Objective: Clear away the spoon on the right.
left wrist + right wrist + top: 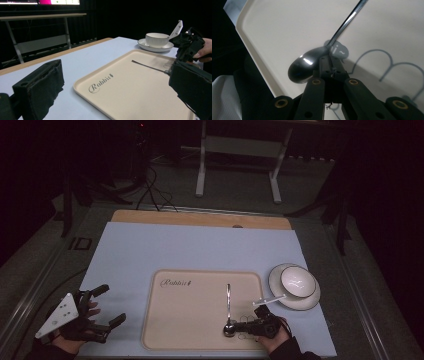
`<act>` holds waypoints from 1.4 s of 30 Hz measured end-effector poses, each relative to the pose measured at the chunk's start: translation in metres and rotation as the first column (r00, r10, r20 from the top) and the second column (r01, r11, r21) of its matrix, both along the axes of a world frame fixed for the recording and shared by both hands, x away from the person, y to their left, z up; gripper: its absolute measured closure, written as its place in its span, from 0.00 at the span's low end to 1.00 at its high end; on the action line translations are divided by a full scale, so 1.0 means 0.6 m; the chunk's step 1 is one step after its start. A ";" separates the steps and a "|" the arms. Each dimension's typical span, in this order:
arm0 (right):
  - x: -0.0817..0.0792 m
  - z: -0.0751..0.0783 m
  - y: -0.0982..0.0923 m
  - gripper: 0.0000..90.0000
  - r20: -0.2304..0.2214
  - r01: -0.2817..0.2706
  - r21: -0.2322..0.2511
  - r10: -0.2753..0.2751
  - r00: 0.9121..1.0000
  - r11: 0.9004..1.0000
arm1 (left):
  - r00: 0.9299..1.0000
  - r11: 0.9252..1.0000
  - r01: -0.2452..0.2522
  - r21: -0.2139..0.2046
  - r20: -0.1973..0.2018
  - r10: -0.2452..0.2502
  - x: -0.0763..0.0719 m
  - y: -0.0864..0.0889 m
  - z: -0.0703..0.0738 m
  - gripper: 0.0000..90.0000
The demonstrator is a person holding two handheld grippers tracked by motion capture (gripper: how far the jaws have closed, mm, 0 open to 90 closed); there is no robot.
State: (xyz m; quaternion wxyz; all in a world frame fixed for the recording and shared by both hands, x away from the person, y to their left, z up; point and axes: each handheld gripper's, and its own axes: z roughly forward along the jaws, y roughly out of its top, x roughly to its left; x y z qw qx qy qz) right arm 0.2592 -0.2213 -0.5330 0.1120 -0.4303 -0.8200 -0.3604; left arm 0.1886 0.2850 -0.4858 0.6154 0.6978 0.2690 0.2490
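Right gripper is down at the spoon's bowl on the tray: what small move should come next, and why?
Probably a short lift. The right gripper looks shut at the spoon where bowl meets handle, while the spoon lies flat on the tray; raising it slightly would test the hold.

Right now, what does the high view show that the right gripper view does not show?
High view alone: the left gripper, jaws open, on the blue mat, and the cup on its saucer. Right gripper view alone: the shut jaw tips of the right gripper at the spoon bowl, and grey printed outlines on the tray. Both: the spoon lying on the beige tray.
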 end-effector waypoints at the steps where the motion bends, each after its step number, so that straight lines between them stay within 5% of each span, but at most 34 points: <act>1: 0.000 0.000 0.000 1.00 0.000 0.000 0.000 0.000 1.000 1.000 | 1.000 1.000 0.000 0.000 0.000 0.000 0.000 0.000 0.000 0.00; 6: 0.002 0.004 -0.010 1.00 0.014 0.026 0.000 -0.026 1.000 1.000 | 1.000 1.000 -0.002 -0.005 0.001 0.002 -0.001 0.001 0.000 0.00; 11: 0.009 0.028 -0.025 0.99 0.077 0.061 0.044 -0.064 0.995 0.997 | 1.000 1.000 0.000 0.000 0.001 0.000 0.000 0.000 0.000 0.00; 18: 0.015 0.054 -0.021 0.75 0.174 0.064 0.076 -0.076 0.982 0.995 | 1.000 1.000 0.000 -0.006 0.000 0.000 0.000 0.000 0.000 0.00; 21: 0.016 0.067 -0.016 0.59 0.226 0.058 0.087 -0.076 0.971 0.995 | 1.000 1.000 0.001 -0.007 0.000 -0.001 0.000 0.000 0.000 0.00; 22: 0.016 0.074 -0.013 0.48 0.265 0.066 0.097 -0.089 0.960 0.993 | 1.000 1.000 0.002 -0.006 0.001 -0.002 0.000 0.000 0.000 0.00; 23: 0.016 0.074 -0.013 0.48 0.265 0.066 0.097 -0.089 0.960 0.993 | 1.000 1.000 0.002 -0.005 0.002 -0.002 -0.001 0.000 0.000 0.00; 27: 0.015 0.086 -0.012 0.30 0.338 0.082 0.121 -0.119 0.934 0.989 | 1.000 1.000 0.001 -0.007 0.002 -0.001 -0.001 0.001 0.001 0.00; 32: 0.010 0.098 -0.022 0.23 0.395 0.081 0.149 -0.135 0.909 0.985 | 1.000 1.000 -0.001 -0.007 0.002 0.001 -0.002 0.002 0.001 0.00; 39: 0.002 0.096 -0.051 0.21 0.442 0.114 0.125 -0.158 0.883 0.986 | 1.000 1.000 -0.003 -0.013 -0.004 0.002 0.000 0.003 -0.001 0.00; 40: -0.002 0.094 -0.059 0.21 0.455 0.130 0.113 -0.168 0.874 0.985 | 1.000 1.000 -0.002 -0.014 -0.005 0.002 0.000 0.003 -0.001 0.00; 42: -0.004 0.093 -0.063 0.21 0.461 0.134 0.108 -0.169 0.871 0.985 | 1.000 1.000 -0.004 -0.014 -0.006 0.004 0.000 0.004 -0.001 0.00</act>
